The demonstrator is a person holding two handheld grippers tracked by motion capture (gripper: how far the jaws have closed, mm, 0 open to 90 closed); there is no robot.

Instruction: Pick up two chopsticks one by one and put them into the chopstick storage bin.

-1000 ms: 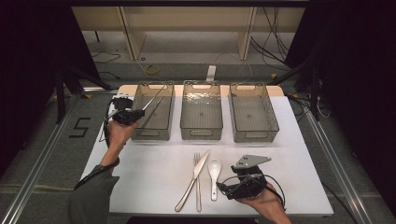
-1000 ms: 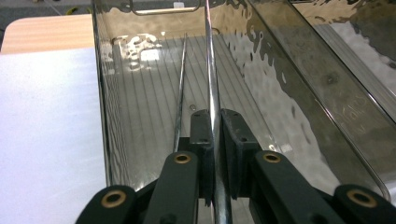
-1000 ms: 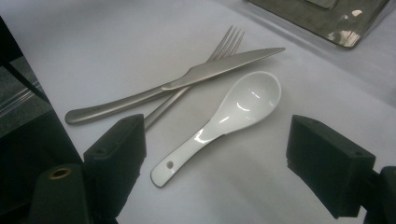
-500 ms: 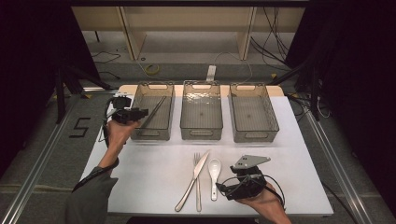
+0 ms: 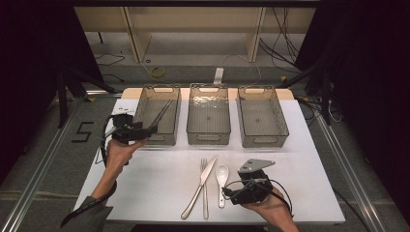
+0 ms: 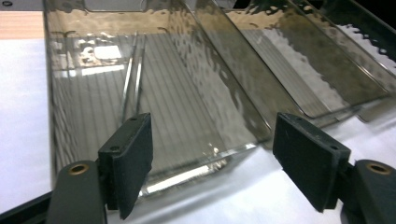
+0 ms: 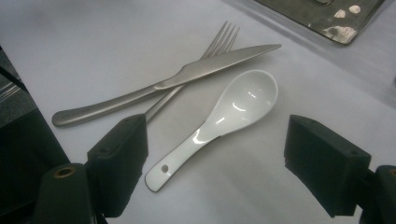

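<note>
High view – left gripper (image 5: 153, 129): held at the near-left corner of the left bin (image 5: 143, 115), jaws apart w/ nothing between them; they have just been opening.
High view – chopsticks (image 5: 161, 114): a thin pair lying slantwise inside the left bin, clear of the jaws.
High view – bins: middle bin (image 5: 192, 119) and right bin (image 5: 282, 121) stand in a row w/ the left one along the far side of the white table (image 5: 154, 179).
High view – cutlery: knife (image 5: 199, 187) crossed over fork (image 5: 204, 183), white spoon (image 5: 222, 181) just beside them, near front of table.
High view – right gripper (image 5: 226, 194): resting low on the table by the spoon's handle end, grey plate on top.
Left gripper view – left gripper (image 6: 212, 163): black pads wide apart, gripping nothing; left bin's near wall right ahead.
Left gripper view – chopsticks (image 6: 131, 79): seen through the bin's clear wall, on its floor, side by side.
Right gripper view – right gripper (image 7: 215, 165): jaws spread, nothing clamped; the spoon's handle lies between them, pads not touching it.
Right gripper view – spoon (image 7: 224, 119): bowl up, on the table; knife (image 7: 163, 86) lies across fork (image 7: 215, 46) just beyond.
</note>
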